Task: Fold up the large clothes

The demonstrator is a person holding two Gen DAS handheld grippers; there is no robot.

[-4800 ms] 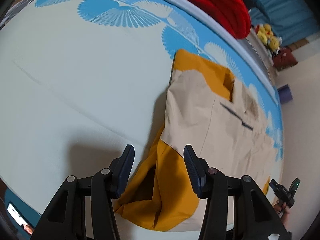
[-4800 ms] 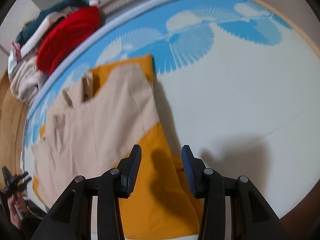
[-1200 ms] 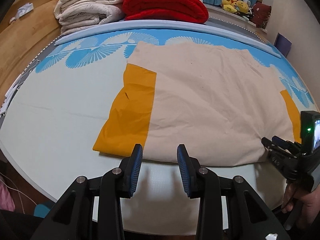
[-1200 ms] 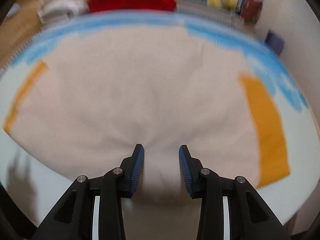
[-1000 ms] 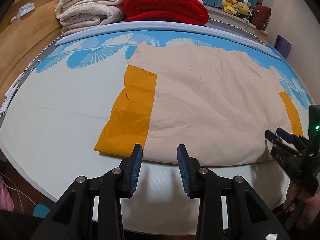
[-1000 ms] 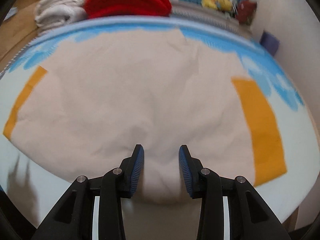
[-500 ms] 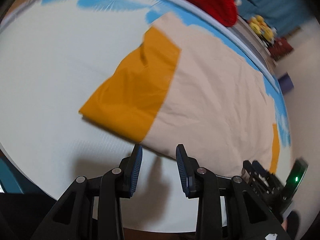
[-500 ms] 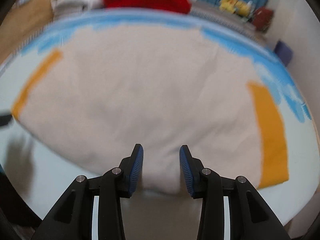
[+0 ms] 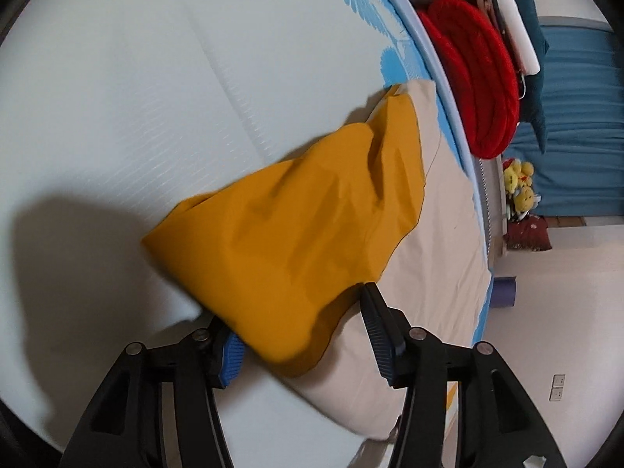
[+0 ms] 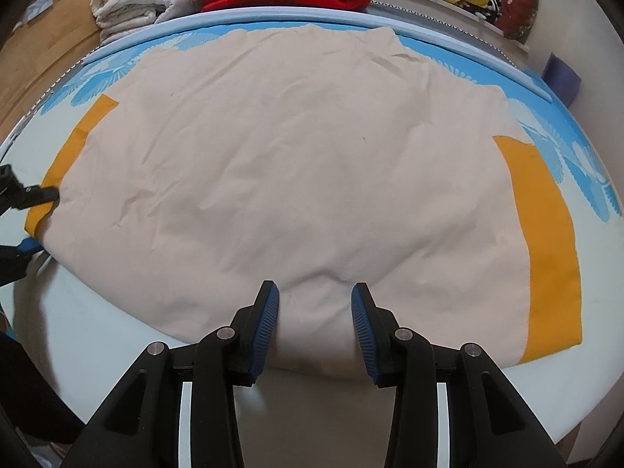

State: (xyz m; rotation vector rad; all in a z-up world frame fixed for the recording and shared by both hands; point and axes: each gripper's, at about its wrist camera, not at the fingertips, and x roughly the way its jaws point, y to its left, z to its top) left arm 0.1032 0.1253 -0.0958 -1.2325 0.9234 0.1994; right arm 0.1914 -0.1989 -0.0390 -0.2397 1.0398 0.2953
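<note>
Cloth first, at my far left: the orange band (image 9: pixel 296 226) of the garment (image 10: pixel 296 163) bunches up between the fingers of my left claw (image 9: pixel 302 325). Its jaws are opening, with the fold between them; I judge the pads are not pressing on it, though the left one is mostly hidden under the fabric. Beyond that claw the mattress (image 9: pixel 117 97) runs bare, and past the garment's far edge sits a red blanket (image 9: pixel 475 78).

Moving right, the beige body lies spread flat ahead of my right claw (image 10: pixel 315 321). Its jaws stand apart, straddling a small hump of the near hem without pinching it. To that claw's right lies the other orange band (image 10: pixel 542 241), flat.

I judge this fabric thin, light and limp: it will sag and wrinkle, not slide as one sheet. I would take it at the hem corners, pinching both layers.
</note>
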